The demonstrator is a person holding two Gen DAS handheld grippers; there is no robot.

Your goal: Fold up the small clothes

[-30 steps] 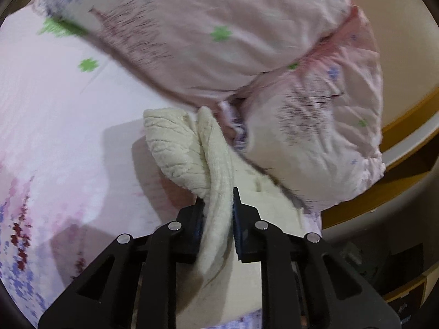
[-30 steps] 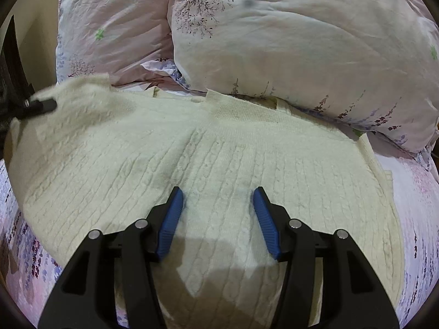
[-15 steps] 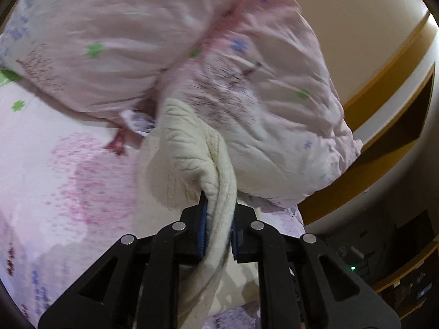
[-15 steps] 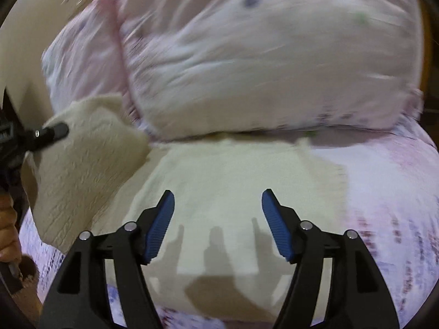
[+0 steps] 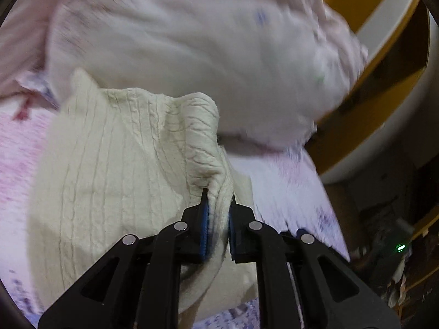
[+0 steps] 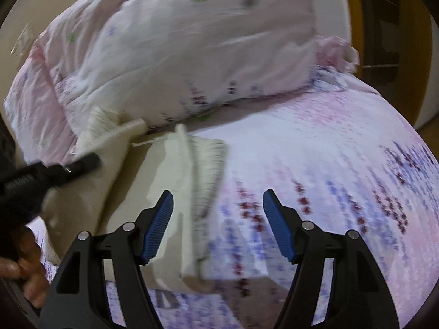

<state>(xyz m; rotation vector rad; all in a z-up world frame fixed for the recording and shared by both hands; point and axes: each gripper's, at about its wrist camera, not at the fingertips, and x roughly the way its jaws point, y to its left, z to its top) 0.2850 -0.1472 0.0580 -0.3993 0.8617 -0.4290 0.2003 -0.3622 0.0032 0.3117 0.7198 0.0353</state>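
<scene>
A cream cable-knit sweater [image 5: 109, 164] lies on the bed below the pillows. My left gripper [image 5: 218, 200] is shut on a bunched fold of its edge, which is lifted off the sheet. In the right wrist view the sweater [image 6: 197, 170] is doubled over at the left, and the left gripper [image 6: 82, 164] reaches in over it from the left edge. My right gripper [image 6: 218, 193] stands open above the sweater's ribbed right edge and the sheet, with nothing pressed between its blue pads [image 6: 162, 219].
Two pink flowered pillows [image 6: 178, 49] rest just behind the sweater. The flowered bedsheet [image 6: 329, 164] stretches to the right. A person's hand [image 6: 24, 271] shows at the lower left. A yellow wooden frame [image 5: 370, 63] stands beyond the bed's edge.
The left gripper has carried the sweater's edge sideways, so the garment now lies doubled. The right gripper has swung from the sweater's middle to its right edge, and its jaws stand wider.
</scene>
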